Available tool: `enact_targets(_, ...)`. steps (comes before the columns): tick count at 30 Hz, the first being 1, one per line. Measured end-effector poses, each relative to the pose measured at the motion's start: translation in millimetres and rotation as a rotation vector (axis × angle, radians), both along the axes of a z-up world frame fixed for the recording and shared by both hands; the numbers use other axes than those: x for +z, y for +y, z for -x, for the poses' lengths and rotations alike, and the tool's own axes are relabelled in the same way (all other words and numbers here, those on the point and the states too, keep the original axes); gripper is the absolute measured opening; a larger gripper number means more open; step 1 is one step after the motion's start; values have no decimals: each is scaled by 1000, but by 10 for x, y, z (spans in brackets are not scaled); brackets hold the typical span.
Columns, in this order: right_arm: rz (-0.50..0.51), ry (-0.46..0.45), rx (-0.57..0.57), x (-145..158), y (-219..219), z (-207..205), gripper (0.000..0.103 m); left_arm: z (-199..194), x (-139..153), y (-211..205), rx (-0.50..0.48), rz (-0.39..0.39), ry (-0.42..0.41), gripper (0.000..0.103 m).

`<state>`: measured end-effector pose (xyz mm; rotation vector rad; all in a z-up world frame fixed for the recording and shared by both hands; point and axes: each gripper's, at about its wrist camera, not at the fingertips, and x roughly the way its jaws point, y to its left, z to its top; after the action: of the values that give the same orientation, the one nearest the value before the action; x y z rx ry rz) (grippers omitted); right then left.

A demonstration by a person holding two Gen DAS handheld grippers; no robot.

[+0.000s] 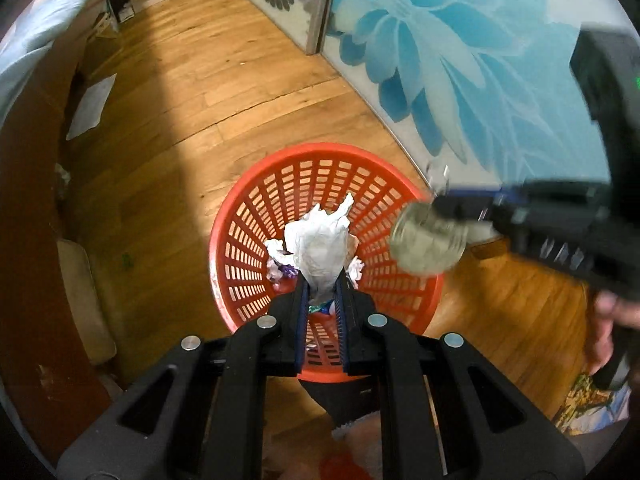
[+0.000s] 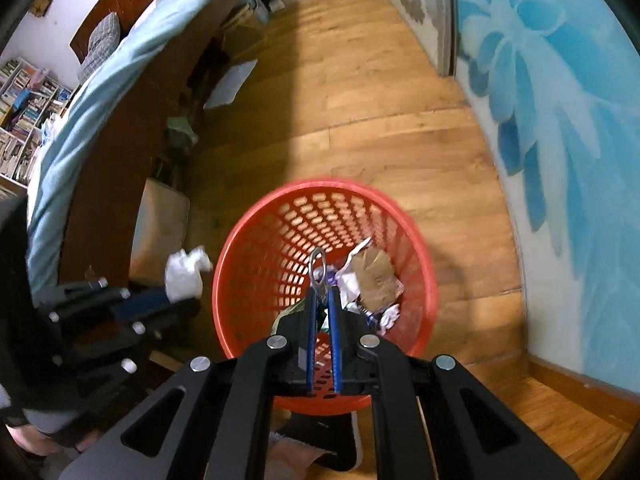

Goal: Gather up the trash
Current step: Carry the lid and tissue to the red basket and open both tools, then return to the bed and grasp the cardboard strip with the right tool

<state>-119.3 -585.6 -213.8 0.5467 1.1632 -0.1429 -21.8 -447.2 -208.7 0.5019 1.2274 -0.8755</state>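
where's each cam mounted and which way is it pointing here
Left wrist view: sits on the left gripper, looking steeply down into the red basket; its fingers pinch a white crumpled paper; the right gripper and a hand show at right.
Right wrist view: sits on the right gripper, looking down into the basket; it grips a can lid's pull ring; the left gripper shows at left.
Shared: basket, wooden floor, blue flower wall.

crumpled white tissue (image 1: pixel 320 248) and metal can lid (image 1: pixel 428 242) above red slatted basket (image 1: pixel 256 216)
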Motion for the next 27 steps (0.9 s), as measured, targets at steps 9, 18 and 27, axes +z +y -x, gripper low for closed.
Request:
enact_targets(9, 28, 6, -27, -127, 30, -46, 11, 52, 45, 58, 13, 1, 1, 12)
enact_targets(18, 100, -55, -149, 322, -134, 14, 78, -81, 498, 319, 87, 35, -47, 74)
enact_targets(27, 166, -316, -33, 1793, 388, -533, 96, -605, 1644, 1442, 310, 240, -208, 83)
